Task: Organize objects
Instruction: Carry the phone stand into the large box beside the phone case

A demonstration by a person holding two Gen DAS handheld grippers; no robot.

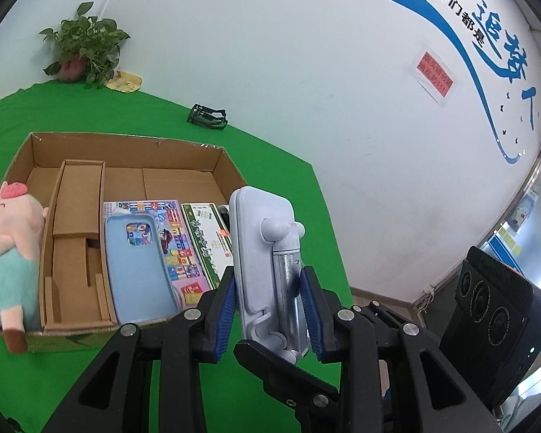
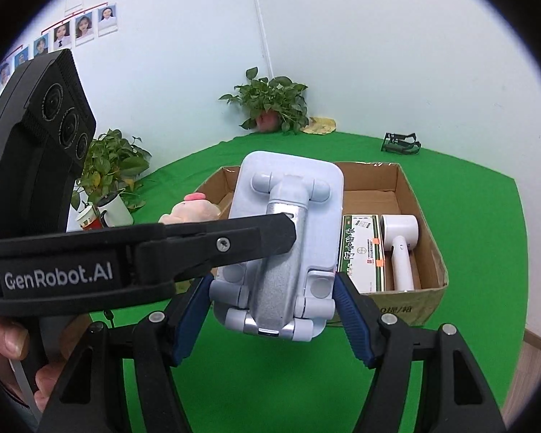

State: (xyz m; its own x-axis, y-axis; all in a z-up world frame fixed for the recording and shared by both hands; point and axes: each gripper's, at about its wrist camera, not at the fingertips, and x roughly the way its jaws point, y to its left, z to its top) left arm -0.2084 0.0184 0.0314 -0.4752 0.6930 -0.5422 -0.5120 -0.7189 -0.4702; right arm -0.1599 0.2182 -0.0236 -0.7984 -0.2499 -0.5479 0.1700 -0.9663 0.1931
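Held item: folded phone stand (image 2: 281, 245), pale grey plate with metal arm, raised clear of the green cloth (image 2: 469, 216) and gripped from two sides.
Left gripper (image 1: 270, 310): blue pads pinch the stand edge-on, plate and arm between them; reading suggests the jaws are closing a little further.
Right gripper (image 2: 274, 310): spread wide across the plate's foot, pads against both edges.
Likely reason: two grips steady a hinged item for folding or transfer.
Destination: cardboard box (image 1: 126, 151), ahead of and below both grippers.
Left view only: blue phone case (image 1: 137, 270), board-game sheet (image 1: 178, 238), plush pig (image 1: 11, 252) at the box's left wall.
Right view only: white handheld appliance (image 2: 400, 245) beside the green carton (image 2: 360, 252); a hand (image 2: 14, 353) on the left gripper's handle.
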